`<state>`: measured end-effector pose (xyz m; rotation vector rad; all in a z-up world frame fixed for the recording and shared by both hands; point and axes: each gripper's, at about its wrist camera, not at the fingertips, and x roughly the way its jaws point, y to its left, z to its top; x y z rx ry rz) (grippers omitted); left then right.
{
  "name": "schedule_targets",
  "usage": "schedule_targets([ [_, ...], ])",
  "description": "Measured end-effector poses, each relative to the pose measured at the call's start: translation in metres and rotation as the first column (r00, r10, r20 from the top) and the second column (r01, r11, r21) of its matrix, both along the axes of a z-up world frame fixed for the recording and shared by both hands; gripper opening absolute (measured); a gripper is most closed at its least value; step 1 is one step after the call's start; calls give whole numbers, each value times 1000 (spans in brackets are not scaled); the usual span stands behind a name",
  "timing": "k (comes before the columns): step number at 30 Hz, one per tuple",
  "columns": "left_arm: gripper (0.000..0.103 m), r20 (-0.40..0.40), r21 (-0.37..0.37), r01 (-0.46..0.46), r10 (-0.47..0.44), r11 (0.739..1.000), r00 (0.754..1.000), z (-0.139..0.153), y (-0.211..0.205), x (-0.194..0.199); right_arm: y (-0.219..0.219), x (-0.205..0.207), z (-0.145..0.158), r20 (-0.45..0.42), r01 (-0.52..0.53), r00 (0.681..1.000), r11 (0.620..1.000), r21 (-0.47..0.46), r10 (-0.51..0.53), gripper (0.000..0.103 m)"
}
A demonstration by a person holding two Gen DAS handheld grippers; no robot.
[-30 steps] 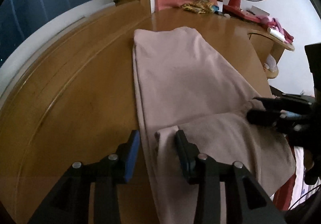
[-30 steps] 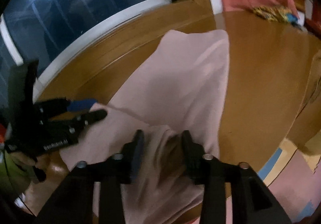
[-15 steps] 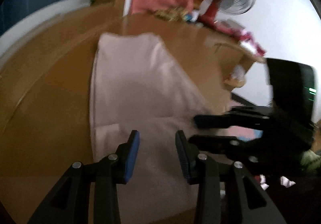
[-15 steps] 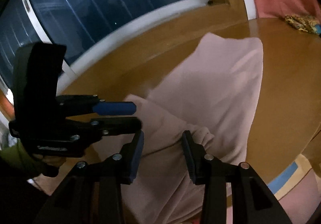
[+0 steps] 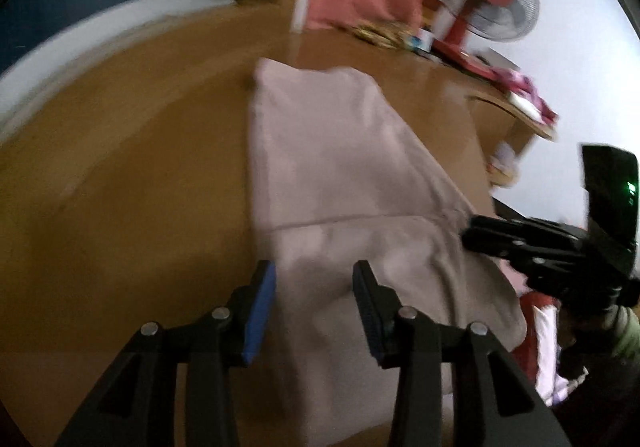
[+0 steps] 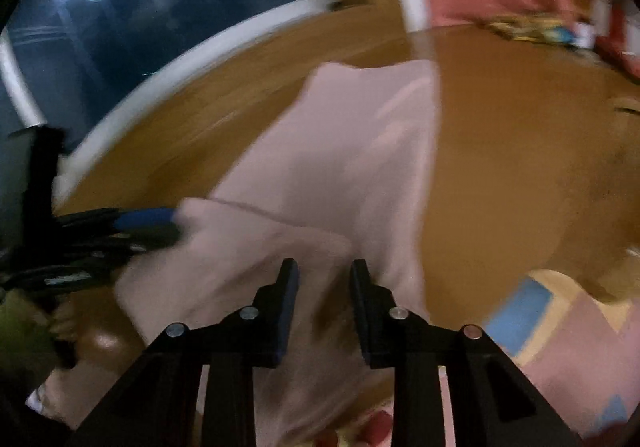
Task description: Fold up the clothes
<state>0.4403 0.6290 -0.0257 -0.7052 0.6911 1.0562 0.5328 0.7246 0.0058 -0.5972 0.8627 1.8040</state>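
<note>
2 claws now stand apart and empty, the left claw [image 5: 313, 289] and right claw [image 6: 325, 283] having released the pale pink cloth garment [image 5: 340, 175], leaving its near end folded over on the wooden tabletop [image 5: 120, 187].

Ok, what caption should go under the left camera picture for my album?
Open left gripper over a pink cloth on the wooden table, right gripper alongside.

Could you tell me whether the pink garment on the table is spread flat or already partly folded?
Partly folded: the pink garment has its near end doubled back over itself, with that layer's edge running across it on the wooden table.
</note>
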Motion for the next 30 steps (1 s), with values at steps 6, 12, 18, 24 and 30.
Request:
schedule_targets([
  [6,43,-25,30,24,-23,999,999,16,-48,-27,-48,4,24,5,19,1000,999,30,-19,29],
  [12,41,-40,24,46,-45,999,998,-1,-65,-27,-82,-13,11,53,-1,999,1000,-21,2,29],
  [18,40,-51,21,69,-68,997,996,-17,-65,-17,-83,-23,-2,122,43,992,999,-26,-39,29],
  [24,40,-49,21,89,-88,996,995,-27,-65,-11,-98,-38,10,216,44,975,998,50,-54,28],
  [30,12,-23,35,95,-94,995,995,-28,-60,-6,-81,-50,-10,303,28,952,999,30,-36,24],
])
